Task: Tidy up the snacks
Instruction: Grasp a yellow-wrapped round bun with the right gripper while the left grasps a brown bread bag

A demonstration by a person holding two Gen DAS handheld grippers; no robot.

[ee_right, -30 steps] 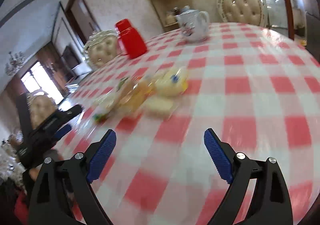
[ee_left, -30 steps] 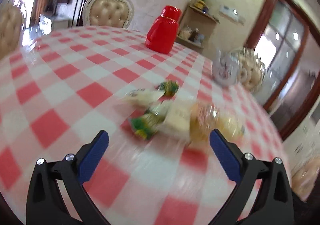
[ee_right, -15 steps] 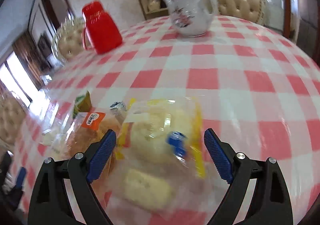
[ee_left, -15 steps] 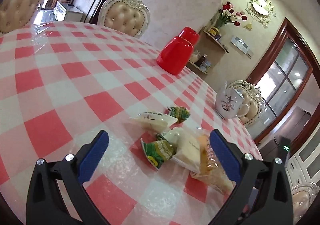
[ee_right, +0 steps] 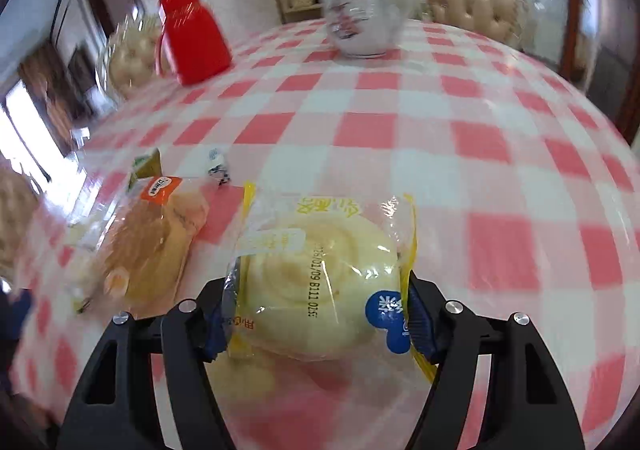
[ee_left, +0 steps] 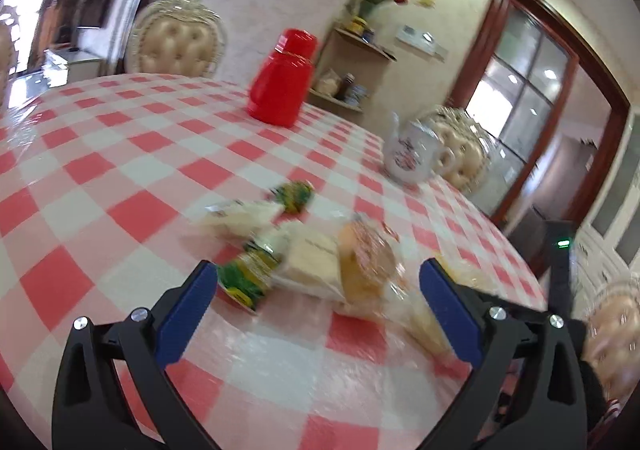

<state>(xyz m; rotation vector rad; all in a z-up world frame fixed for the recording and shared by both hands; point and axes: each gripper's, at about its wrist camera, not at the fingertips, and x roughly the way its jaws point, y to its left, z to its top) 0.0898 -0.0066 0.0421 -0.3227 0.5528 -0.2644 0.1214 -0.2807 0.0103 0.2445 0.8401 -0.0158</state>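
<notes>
A pile of wrapped snacks lies on the red and white checked table. In the left wrist view my left gripper is open, just short of a green packet, a pale square pastry and an orange-brown bun. In the right wrist view my right gripper has its jaws on both sides of a round pale yellow bun in a clear wrapper. An orange-labelled bun lies to its left, touching the pile.
A red jug and a white teapot stand at the far side of the table; both also show in the right wrist view, the jug and the teapot. Cream padded chairs ring the table.
My right gripper has moved forward over the round yellow bun and closed in on it. My left gripper has come closer to the pile and stays open.
</notes>
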